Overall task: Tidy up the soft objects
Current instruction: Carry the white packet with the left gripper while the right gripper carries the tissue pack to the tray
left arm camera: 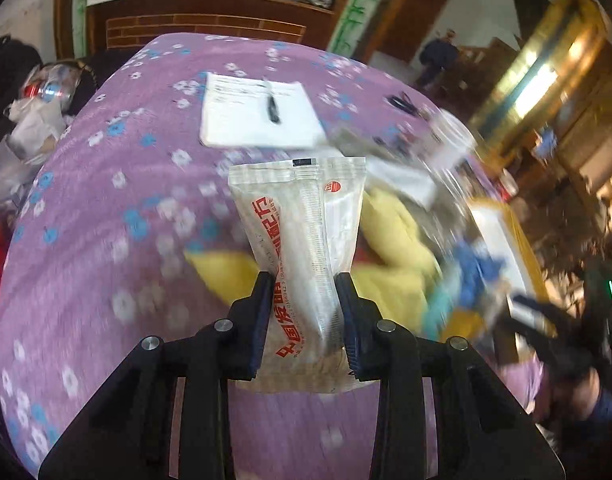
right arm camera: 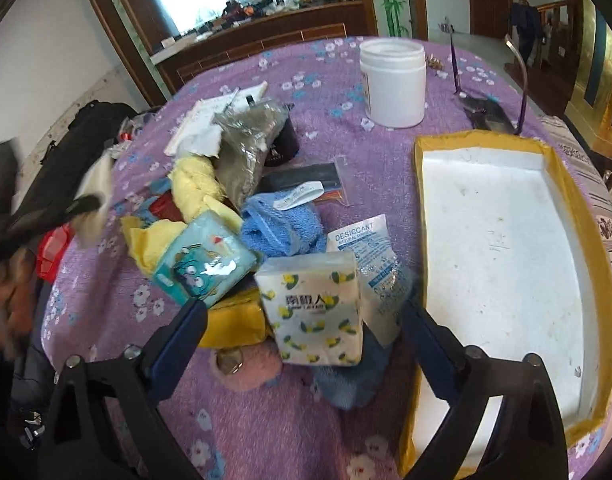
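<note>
Left tongs (left arm camera: 304, 280) pinch a crinkly, flat plastic packet (left arm camera: 302, 224).

My left gripper (left arm camera: 304, 280) and right gripper (right arm camera: 304, 312) share black plastic frames, silver screws, and blue-padded fingers (left arm camera: 262, 320).

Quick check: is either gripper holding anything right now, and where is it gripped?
The left gripper pinches a white packet with red lettering across its lower middle. The right gripper is open, holding nothing.
</note>
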